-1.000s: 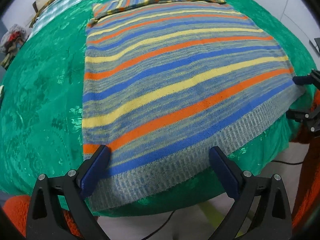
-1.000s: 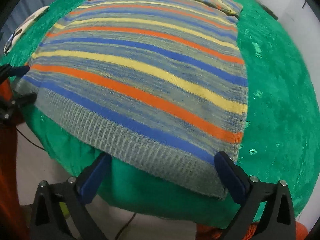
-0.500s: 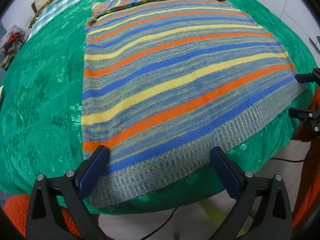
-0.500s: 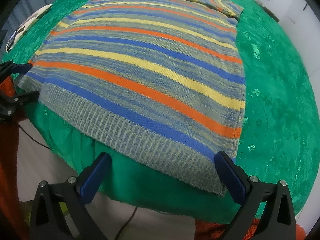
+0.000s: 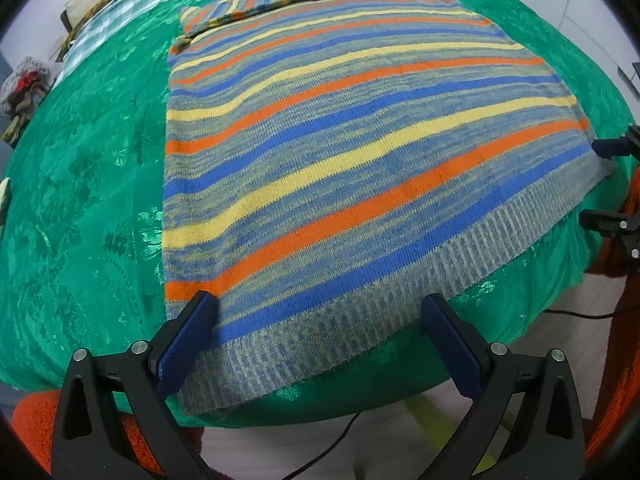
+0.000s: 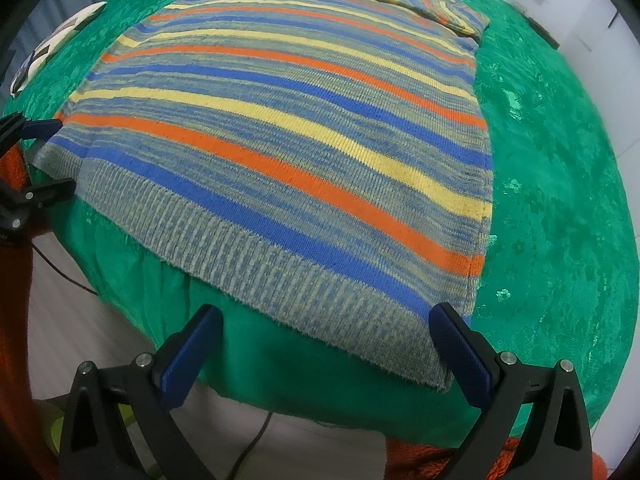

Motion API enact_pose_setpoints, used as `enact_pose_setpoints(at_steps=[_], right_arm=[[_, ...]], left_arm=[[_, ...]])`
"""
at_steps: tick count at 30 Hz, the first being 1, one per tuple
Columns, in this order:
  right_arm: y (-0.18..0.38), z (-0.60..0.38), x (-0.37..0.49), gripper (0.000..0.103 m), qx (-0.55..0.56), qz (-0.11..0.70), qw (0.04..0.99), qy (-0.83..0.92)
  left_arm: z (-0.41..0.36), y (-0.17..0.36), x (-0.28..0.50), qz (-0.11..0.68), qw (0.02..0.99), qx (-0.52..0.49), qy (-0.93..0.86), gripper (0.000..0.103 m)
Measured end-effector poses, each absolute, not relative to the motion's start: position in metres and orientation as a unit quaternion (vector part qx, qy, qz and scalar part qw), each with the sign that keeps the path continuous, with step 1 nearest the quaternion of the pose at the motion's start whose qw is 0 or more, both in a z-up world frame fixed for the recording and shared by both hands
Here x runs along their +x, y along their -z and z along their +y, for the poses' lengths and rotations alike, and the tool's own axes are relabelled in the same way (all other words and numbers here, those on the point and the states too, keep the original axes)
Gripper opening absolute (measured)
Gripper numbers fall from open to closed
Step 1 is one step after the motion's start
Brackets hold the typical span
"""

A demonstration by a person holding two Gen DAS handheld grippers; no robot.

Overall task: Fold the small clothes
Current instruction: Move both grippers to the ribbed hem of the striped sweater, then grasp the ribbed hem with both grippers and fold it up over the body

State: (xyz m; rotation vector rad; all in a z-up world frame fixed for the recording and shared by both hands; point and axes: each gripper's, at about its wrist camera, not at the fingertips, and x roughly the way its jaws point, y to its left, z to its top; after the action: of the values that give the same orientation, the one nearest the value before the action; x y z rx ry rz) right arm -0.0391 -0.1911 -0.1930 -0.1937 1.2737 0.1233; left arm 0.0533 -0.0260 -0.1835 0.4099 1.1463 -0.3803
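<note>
the left claw [image 5: 316,320], black with blue padded fingers, hung with its jaws wide apart just over the near hem of a knitted sweater striped in grey-blue, orange, yellow and blue [image 5: 340,152]. one blue pad [image 5: 188,332] sat at the hem's left corner, holding nothing. the right claw [image 6: 326,334], the same make, was likewise spread open at the hem's right corner, empty. the sweater lay flat on a glossy green patterned bedspread [image 5: 80,200], its ribbed hem [image 6: 280,276] reaching the bed's near edge. at the far end the sleeves looked already folded in across the chest. judging from this, the sleeve folds were done; the hem was not yet gripped, and the body still had to be folded over.
</note>
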Motion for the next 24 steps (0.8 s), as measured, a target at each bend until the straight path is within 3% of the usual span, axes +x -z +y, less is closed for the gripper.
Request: enact_pose_setpoints(at_steps=[13, 18, 24], right_arm=[[0.195, -0.191, -0.039, 0.103, -0.09, 0.594, 0.797, -0.058], [0.183, -0.199, -0.038, 0.101, -0.083, 0.63, 0.766, -0.096], [0.134, -0.247, -0.05, 0.1, -0.019, 0.625, 0.772, -0.109]], left_arm=[[-0.031, 0.185, 0.047, 0.539, 0.796, 0.211, 0.177, 0.103], [-0.023, 0.173, 0.035, 0.576, 0.758, 0.235, 0.195, 0.101], [0.036, 0.121, 0.043, 0.559, 0.797, 0.096, 0.205, 0.101]])
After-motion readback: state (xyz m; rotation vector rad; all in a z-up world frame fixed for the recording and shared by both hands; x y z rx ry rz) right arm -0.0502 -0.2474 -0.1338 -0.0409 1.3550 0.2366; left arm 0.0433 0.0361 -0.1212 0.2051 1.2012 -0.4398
